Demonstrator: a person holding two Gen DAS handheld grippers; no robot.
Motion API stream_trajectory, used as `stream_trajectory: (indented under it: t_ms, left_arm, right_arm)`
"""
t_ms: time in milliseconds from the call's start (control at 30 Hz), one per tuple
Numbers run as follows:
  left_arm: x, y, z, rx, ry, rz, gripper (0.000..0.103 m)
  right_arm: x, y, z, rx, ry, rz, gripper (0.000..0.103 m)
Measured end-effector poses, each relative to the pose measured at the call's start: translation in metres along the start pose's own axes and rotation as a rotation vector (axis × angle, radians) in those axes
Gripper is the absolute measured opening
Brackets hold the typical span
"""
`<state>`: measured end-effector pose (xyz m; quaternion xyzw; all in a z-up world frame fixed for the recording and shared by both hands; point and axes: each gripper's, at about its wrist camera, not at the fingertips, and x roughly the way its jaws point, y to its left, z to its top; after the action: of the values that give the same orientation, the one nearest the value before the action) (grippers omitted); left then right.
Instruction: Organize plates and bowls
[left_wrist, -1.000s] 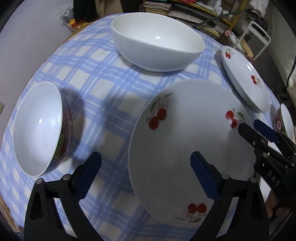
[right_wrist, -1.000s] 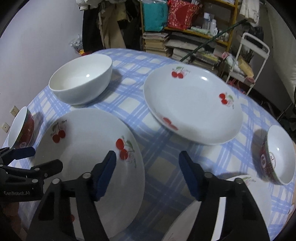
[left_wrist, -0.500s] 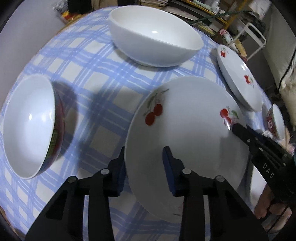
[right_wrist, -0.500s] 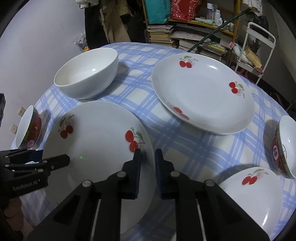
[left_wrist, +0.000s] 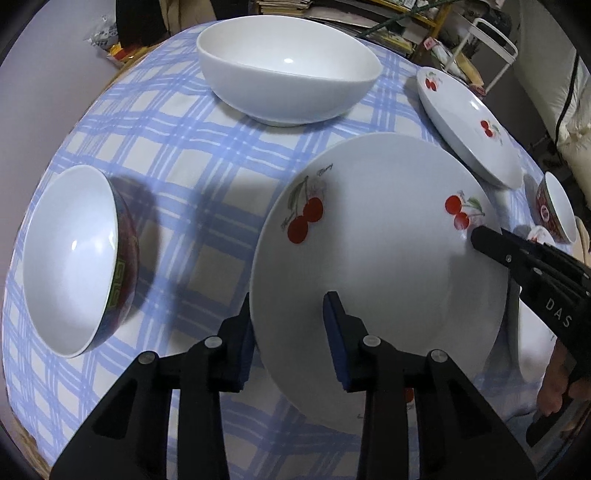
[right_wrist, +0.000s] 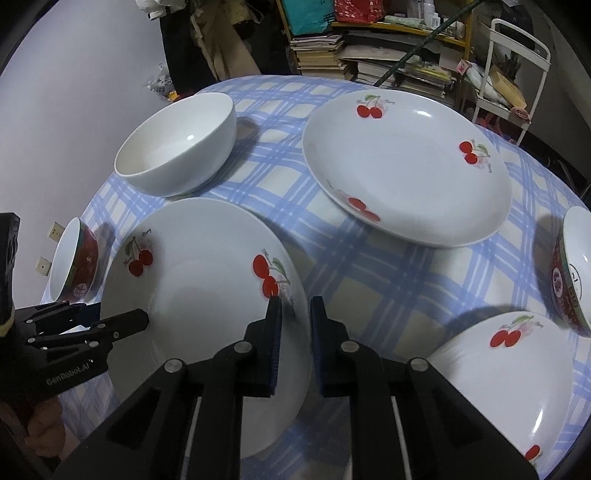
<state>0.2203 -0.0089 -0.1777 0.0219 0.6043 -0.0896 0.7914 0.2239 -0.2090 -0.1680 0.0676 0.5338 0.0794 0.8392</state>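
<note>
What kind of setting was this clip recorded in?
Most likely a lived-in home dining corner: a table under a blue plaid tablecloth set with cherry-print plates, and behind it a cluttered shelf of stacked books and a white metal cart.

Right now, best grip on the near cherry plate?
Pinch the cherry plate at its raised rim, one side per tongs: left tongs from its left edge, right tongs from its right. It's wide, shallow and smooth, so only the rim offers purchase.
</note>
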Motion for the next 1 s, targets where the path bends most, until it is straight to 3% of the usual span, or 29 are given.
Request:
stream_trajectory:
  t_ms: [167, 400, 1000]
  left_arm:
    - [-0.004, 0.008, -0.005, -0.031, 0.014, -0.030, 0.031]
    - [-0.015, 0.004, -0.024, -0.011, 0.009, 0.007, 0.031]
    - [-0.052, -0.010, -0.063, 0.028, -0.013, 0.007, 0.031]
  right_arm:
    - [-0.009, 0.005, -0.005, -0.025, -0.011, -0.014, 0.015]
    - [-0.024, 0.013, -0.018, -0.035, -0.014, -0.003, 0.015]
    - [-0.068, 0.018, -0.071, 0.078, -0.030, -0.028, 0.015]
